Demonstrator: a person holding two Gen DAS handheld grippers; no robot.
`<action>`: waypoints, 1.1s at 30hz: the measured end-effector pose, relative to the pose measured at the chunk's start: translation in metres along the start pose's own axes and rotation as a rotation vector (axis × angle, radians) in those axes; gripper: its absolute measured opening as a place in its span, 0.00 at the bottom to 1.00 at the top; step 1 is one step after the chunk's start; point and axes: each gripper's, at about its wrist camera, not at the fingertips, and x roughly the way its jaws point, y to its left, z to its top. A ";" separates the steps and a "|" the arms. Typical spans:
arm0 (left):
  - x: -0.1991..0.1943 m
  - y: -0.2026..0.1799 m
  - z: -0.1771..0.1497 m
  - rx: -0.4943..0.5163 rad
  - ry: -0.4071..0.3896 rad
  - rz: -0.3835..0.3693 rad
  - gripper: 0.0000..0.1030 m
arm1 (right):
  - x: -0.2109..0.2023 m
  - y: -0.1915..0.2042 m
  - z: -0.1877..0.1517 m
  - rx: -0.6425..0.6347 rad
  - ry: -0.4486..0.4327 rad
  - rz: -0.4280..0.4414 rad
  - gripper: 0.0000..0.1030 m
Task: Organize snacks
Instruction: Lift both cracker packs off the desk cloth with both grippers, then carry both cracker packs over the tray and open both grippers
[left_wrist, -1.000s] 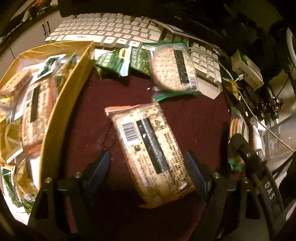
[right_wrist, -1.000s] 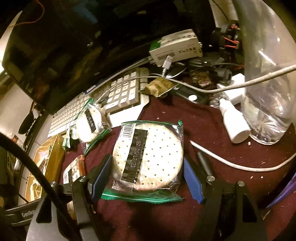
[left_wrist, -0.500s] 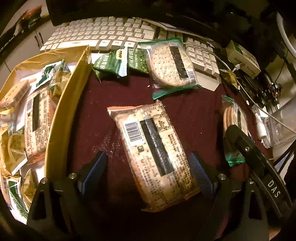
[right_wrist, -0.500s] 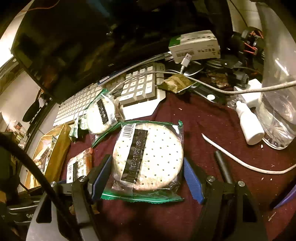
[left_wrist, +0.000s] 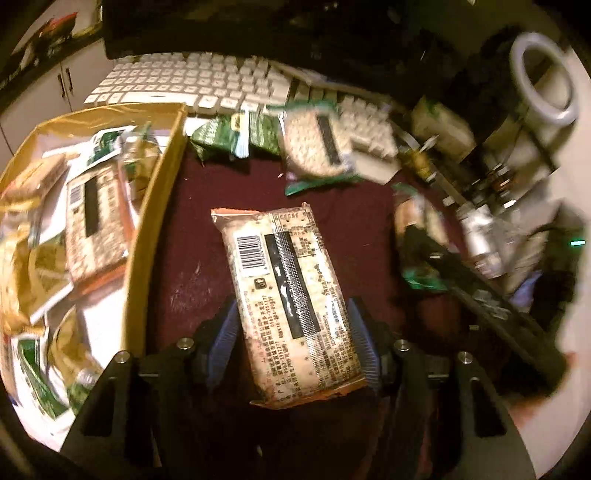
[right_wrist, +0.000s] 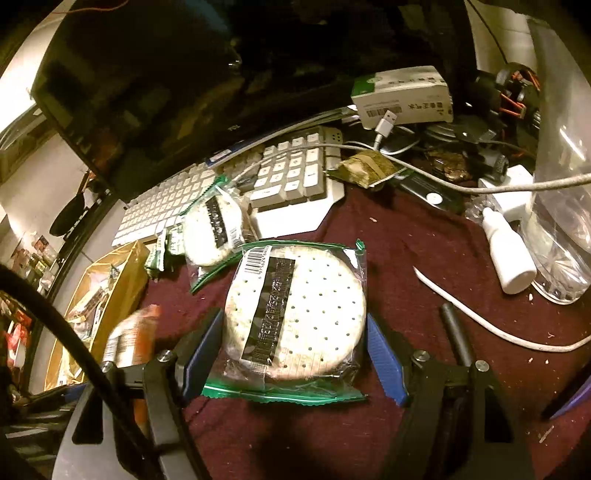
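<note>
In the left wrist view my left gripper (left_wrist: 293, 341) is shut on a long rectangular cracker pack (left_wrist: 288, 295), its blue pads against both long sides, above the dark red cloth (left_wrist: 192, 229). The gold snack box (left_wrist: 155, 221) with several packs stands to its left. In the right wrist view my right gripper (right_wrist: 295, 350) holds a round cracker pack with green edges (right_wrist: 295, 317) between its blue pads. A second round cracker pack (right_wrist: 214, 229) leans on the white keyboard (right_wrist: 288, 177). A green snack packet (left_wrist: 236, 136) lies beside it.
A monitor (right_wrist: 166, 74) stands behind the keyboard. A white carton (right_wrist: 402, 96), cables, a small white bottle (right_wrist: 509, 251) and a clear plastic bottle (right_wrist: 565, 184) crowd the right side. A black pen (right_wrist: 456, 332) lies by my right gripper.
My left gripper's fingers have closed onto the rectangular cracker pack and lifted it; the view blurs with motion. My right gripper has stayed shut on the round pack and has risen slightly.
</note>
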 end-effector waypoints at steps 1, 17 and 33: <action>-0.007 0.003 -0.002 -0.009 -0.010 -0.022 0.58 | 0.000 0.001 -0.001 -0.006 -0.001 0.005 0.73; -0.114 0.100 -0.008 -0.198 -0.197 0.019 0.58 | -0.005 0.133 0.017 -0.291 0.068 0.353 0.72; -0.071 0.167 0.017 -0.233 -0.123 0.087 0.58 | 0.128 0.270 0.044 -0.423 0.255 0.340 0.73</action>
